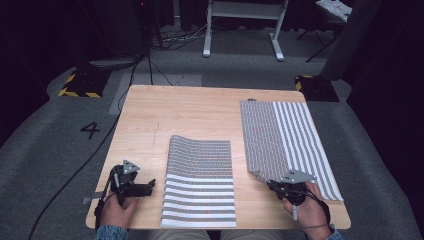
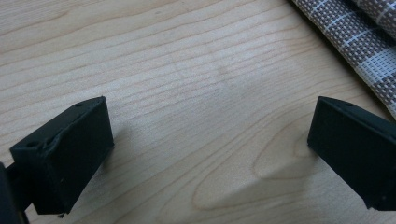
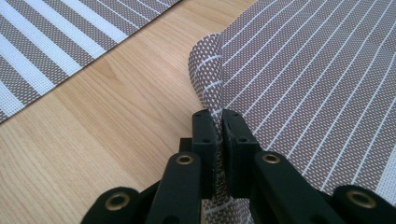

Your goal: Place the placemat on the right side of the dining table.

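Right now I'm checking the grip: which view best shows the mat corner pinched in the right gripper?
The right gripper view: the right gripper jaws press the right mat corner close up. The high view shows it small; the left gripper view shows another mat's edge.

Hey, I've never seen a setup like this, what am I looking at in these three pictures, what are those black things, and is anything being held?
A person sits at a wooden table and holds a hand tool in each hand: a gripper with two black jaws. There is no robot arm.

The wide picture comes from a camera above the person, looking down on the table. The other two come from small cameras riding on the grippers, looking along their jaws.

Two striped woven mats lie on the table: the middle mat, with its far part folded over, and the right mat, likewise partly folded.

The left gripper rests beside the middle mat, its jaws wide open over bare wood and holding nothing. The right gripper is pinched shut on the near corner of the right mat, lifting that edge into a curl.
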The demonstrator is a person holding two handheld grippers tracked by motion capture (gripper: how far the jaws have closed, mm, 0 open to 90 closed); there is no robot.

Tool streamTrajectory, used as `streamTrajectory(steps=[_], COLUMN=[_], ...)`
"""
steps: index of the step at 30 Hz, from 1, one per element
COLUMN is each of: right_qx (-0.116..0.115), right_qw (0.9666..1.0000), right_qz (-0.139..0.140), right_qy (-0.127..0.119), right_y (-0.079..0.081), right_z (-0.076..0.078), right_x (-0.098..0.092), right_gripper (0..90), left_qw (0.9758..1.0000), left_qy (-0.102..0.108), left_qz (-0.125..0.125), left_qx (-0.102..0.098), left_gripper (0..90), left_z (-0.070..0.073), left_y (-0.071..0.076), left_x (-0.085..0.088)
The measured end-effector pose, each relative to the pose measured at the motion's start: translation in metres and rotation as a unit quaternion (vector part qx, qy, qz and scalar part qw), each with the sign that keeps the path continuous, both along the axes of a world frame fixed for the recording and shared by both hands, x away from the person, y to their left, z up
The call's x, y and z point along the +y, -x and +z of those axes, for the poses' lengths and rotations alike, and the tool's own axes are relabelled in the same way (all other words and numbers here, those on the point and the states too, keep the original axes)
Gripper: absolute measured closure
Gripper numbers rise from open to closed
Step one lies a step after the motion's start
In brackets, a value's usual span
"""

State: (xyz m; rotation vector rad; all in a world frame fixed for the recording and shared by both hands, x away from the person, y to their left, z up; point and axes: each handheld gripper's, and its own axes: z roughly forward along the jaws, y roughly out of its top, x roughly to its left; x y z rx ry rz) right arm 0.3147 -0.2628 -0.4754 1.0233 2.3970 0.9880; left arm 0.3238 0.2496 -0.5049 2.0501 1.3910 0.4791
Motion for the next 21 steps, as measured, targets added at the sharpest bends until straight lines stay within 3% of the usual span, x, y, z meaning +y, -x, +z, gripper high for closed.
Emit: streamTrajectory(steps=[16,18,21], right_qx=[0.001,0.007,0.024], right_qw=[1.0000,0.9998,0.9992], right_qz=[-0.004,-0.008,-0.006], right_qy=[-0.009,-0.016,-0.032], right_y=[0.004,0.005,0.009], right_z=[-0.002,-0.002,-0.006], right_x=[-0.003,-0.003,0.000], right_gripper=[81.1,74.9,56.9], left_qw=[1.0000,1.0000,1.0000], left_qy=[0.000,0.000,0.000], left_qz=[0.000,0.000,-0.001], left_qx=[0.000,0.000,0.001], left_gripper=[0.2,0.2,0.2], left_z=[0.000,0.000,0.000], left_y=[0.000,0.000,0.000], left_x=[0.000,0.000,0.000])
